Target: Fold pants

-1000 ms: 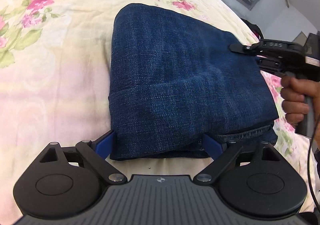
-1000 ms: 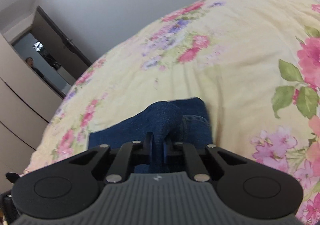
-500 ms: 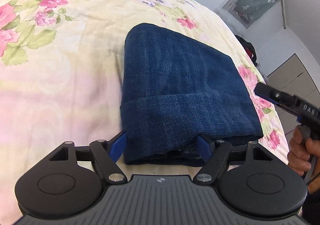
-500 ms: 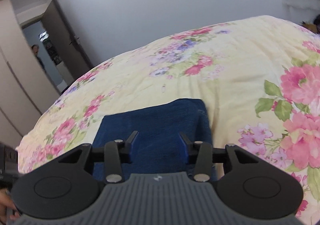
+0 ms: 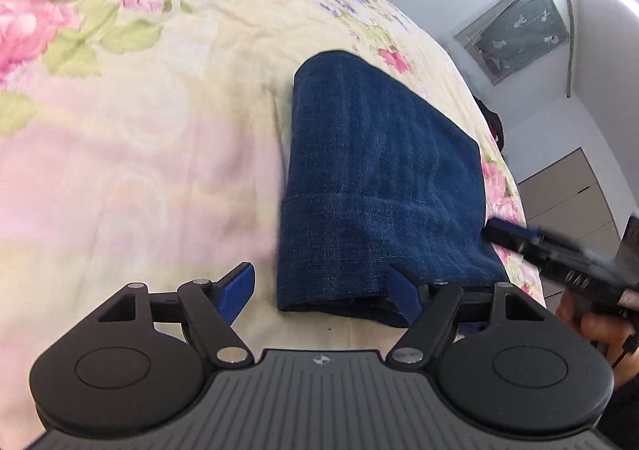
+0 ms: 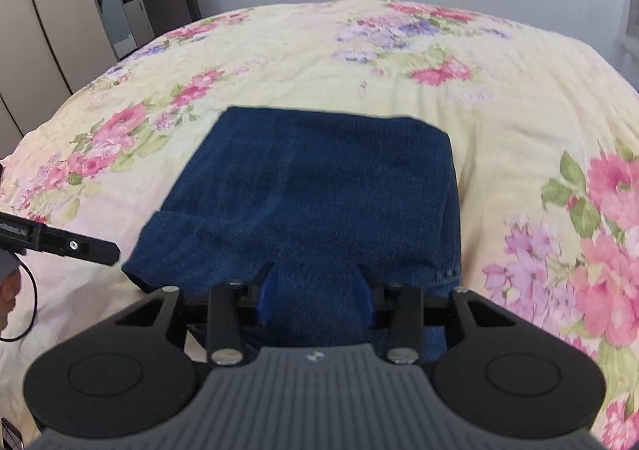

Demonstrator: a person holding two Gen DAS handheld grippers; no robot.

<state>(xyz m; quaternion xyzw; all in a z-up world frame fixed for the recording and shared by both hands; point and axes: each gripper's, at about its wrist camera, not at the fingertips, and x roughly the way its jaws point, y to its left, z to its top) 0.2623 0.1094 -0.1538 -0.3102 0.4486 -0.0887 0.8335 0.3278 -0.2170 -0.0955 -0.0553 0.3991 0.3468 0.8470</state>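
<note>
Left wrist view first: my left gripper (image 5: 319, 290) has its fingers wide apart with nothing between them, at the near left corner of the pants (image 5: 379, 186), a compact folded denim block on the floral bed (image 5: 139, 130). Right wrist view: my right gripper (image 6: 315, 296) hangs over the near edge, fingers apart, gripping nothing. Folding looks finished; perhaps only tidying remains.

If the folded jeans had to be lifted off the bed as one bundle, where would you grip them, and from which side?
Probably the thick near edge of the folded jeans, where the stacked layers show as a dark lip. Come in low from the near side, along the floral bedspread, one finger under and one on top. The left gripper is open, and so is the right gripper.
</note>
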